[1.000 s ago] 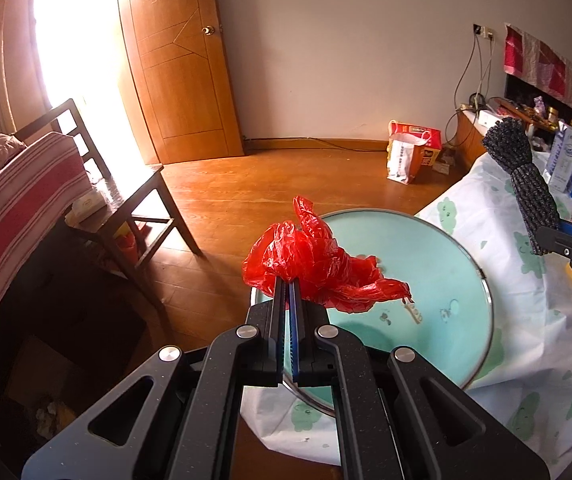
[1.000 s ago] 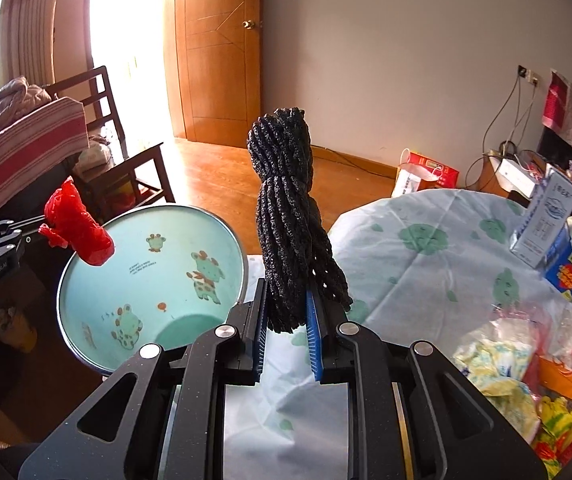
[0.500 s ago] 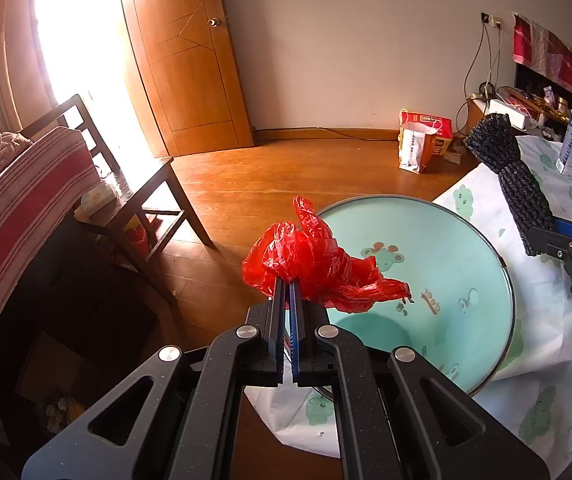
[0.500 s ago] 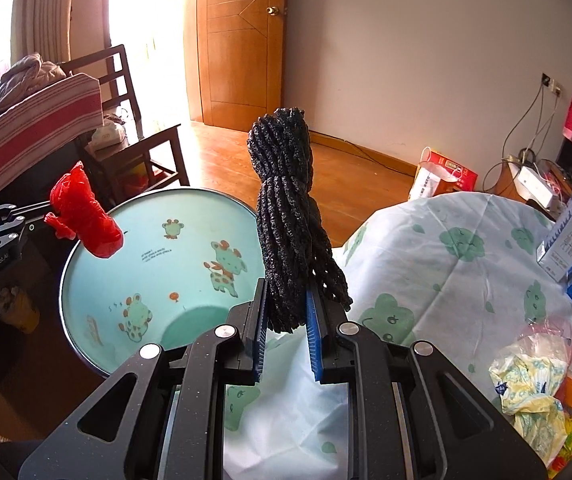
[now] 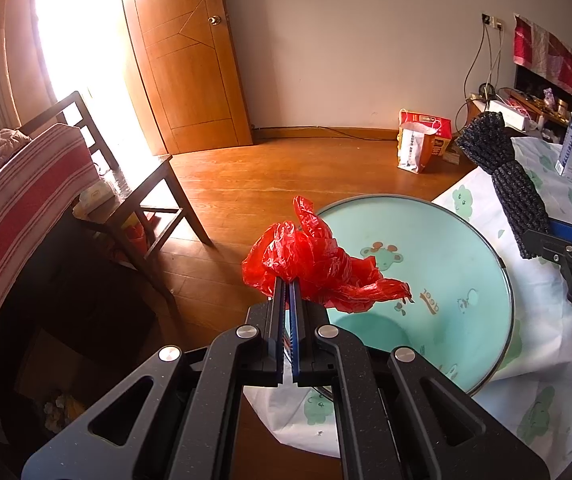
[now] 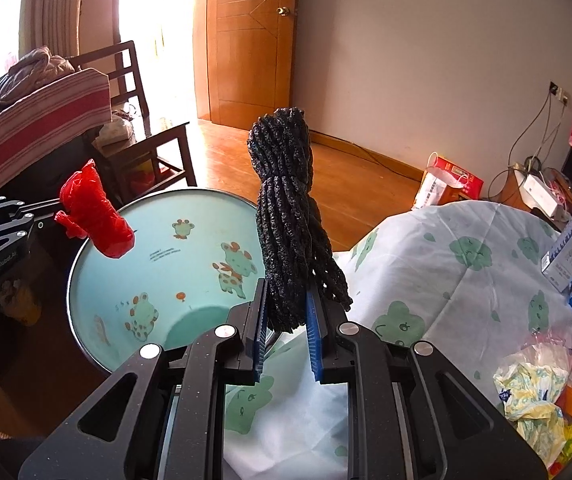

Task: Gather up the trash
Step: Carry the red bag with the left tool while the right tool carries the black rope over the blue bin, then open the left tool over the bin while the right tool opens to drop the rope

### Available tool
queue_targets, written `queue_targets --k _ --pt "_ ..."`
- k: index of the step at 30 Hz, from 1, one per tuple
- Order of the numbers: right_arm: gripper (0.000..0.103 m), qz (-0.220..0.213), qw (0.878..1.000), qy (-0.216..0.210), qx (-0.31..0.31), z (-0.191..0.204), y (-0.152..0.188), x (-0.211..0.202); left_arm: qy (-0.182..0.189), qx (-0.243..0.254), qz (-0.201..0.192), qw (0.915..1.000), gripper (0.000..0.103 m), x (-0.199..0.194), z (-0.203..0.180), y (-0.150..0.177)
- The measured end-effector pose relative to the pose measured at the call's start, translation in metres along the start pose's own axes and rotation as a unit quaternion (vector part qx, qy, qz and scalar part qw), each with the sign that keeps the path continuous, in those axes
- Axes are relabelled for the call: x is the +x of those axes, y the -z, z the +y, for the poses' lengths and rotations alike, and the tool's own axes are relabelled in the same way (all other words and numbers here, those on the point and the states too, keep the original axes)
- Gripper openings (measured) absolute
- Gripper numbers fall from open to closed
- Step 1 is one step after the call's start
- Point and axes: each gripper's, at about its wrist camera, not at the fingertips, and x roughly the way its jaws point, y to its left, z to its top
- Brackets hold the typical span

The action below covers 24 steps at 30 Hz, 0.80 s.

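Pointing downward over one basin point(image 5: 465, 240): left gripper point(image 5: 287, 292) clenched on one red bag point(image 5: 309, 264); right gripper point(image 6: 286, 300) grasping one black rope bundle point(image 6: 286, 208).

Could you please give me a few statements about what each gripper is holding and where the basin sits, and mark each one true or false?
1. The left gripper is shut on a crumpled red plastic bag. True.
2. The right gripper is empty. False: its fingers clamp a black rope bundle.
3. The red plastic bag lies on the bottom of the basin. False: it is held in the air above the near rim of the mint-green basin.
4. The basin has cartoon animals printed inside. True.
5. The rope bundle hangs down below the right gripper. False: it stands up from between the fingers.
6. The tablecloth is printed with green figures. True.
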Motion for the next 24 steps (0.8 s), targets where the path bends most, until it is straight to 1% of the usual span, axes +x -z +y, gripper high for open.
queue_targets --k 3,4,7,8,9,10,11,16,19,22,24 --pt "0.018 0.002 1.000 -0.005 -0.006 0.005 0.000 0.001 0.004 -0.002 0.001 1.0000 0.002 0.000 0.000 0.000" --pt "0.018 0.004 1.000 -0.009 -0.010 0.007 -0.001 0.002 0.006 -0.002 0.001 1.0000 0.004 0.000 0.000 0.001" --pt "0.021 0.007 1.000 -0.021 -0.016 0.012 -0.001 0.004 0.014 -0.001 0.000 0.9999 0.006 0.000 -0.001 0.001" --pt "0.029 0.007 1.000 -0.024 -0.016 0.013 -0.001 0.005 0.019 -0.001 0.001 0.9998 0.011 0.000 -0.002 0.001" --pt "0.038 0.006 1.000 -0.025 -0.016 0.014 0.000 0.005 0.022 -0.001 0.001 0.9998 0.024 0.000 -0.002 0.001" --pt "0.047 0.003 1.000 -0.025 -0.015 0.013 0.000 0.005 0.023 -0.002 -0.002 0.9997 0.034 0.000 -0.003 0.002" --pt "0.049 0.002 1.000 -0.025 -0.012 0.013 0.000 0.005 0.024 -0.004 -0.004 0.9997 0.038 -0.001 -0.003 0.002" --pt "0.050 0.006 1.000 -0.015 0.002 0.007 0.005 0.001 0.031 -0.004 -0.007 0.9995 0.055 -0.003 -0.007 0.003" --pt "0.051 0.000 1.000 0.009 0.021 -0.008 0.012 -0.018 0.035 0.001 -0.009 0.9993 0.063 -0.005 -0.017 0.005" --pt "0.053 -0.015 0.999 0.029 0.035 -0.024 0.022 -0.045 0.051 0.012 -0.004 0.9986 0.064 -0.007 -0.035 0.011" --pt "0.055 -0.029 0.997 0.051 0.045 -0.039 0.035 -0.076 0.066 0.026 -0.002 0.9975 0.065 -0.009 -0.051 0.015"
